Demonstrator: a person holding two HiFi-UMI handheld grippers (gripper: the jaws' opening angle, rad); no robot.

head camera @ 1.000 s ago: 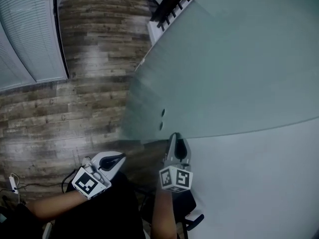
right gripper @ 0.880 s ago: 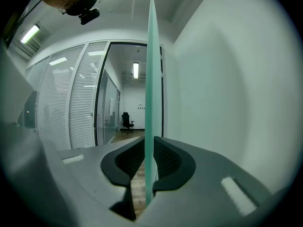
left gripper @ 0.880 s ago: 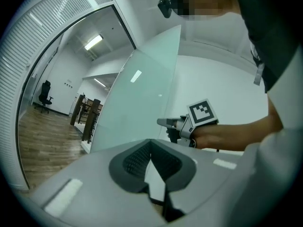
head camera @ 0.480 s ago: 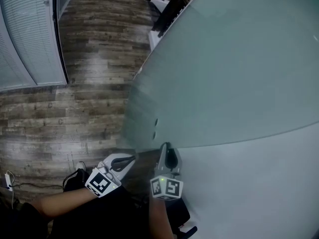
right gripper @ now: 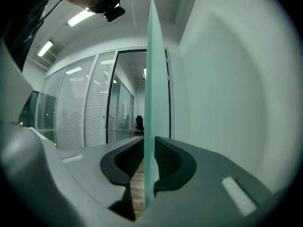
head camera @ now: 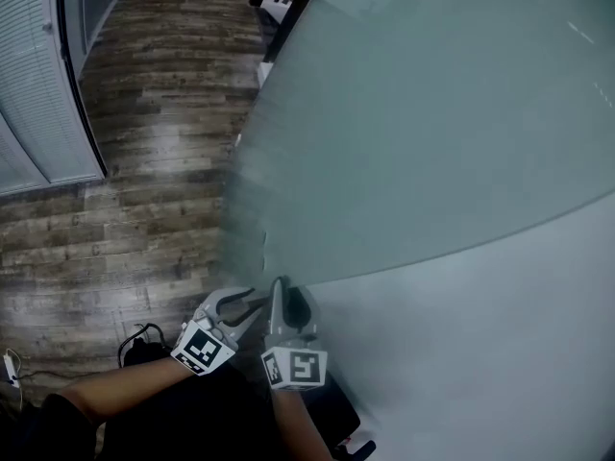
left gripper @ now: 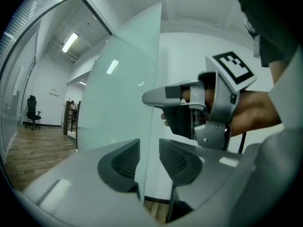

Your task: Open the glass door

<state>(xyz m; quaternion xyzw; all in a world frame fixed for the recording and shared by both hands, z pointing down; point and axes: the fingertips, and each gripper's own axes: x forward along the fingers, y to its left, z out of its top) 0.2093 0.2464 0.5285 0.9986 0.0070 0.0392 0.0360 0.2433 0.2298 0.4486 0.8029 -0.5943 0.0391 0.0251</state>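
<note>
**Glass door held at its edge, swing only partly made**

Frosted and pale green, the glass door (head camera: 413, 142) fills the upper right of the head view, its free edge running down to the lower middle of the frame. The right gripper (head camera: 281, 288) is clamped on that edge, a pad pressed to each face of the pane. Just to its left, the left gripper (head camera: 252, 303) has just been opening its jaws. They stand apart with the door's edge in the gap, and neither pad presses on it. A white wall (head camera: 500, 353) takes the lower right, and wooden floor (head camera: 144, 209) spreads across the left. The hold looks made and the door seems partly swung; the rest of the swing remains, and how far that is cannot be told
</note>
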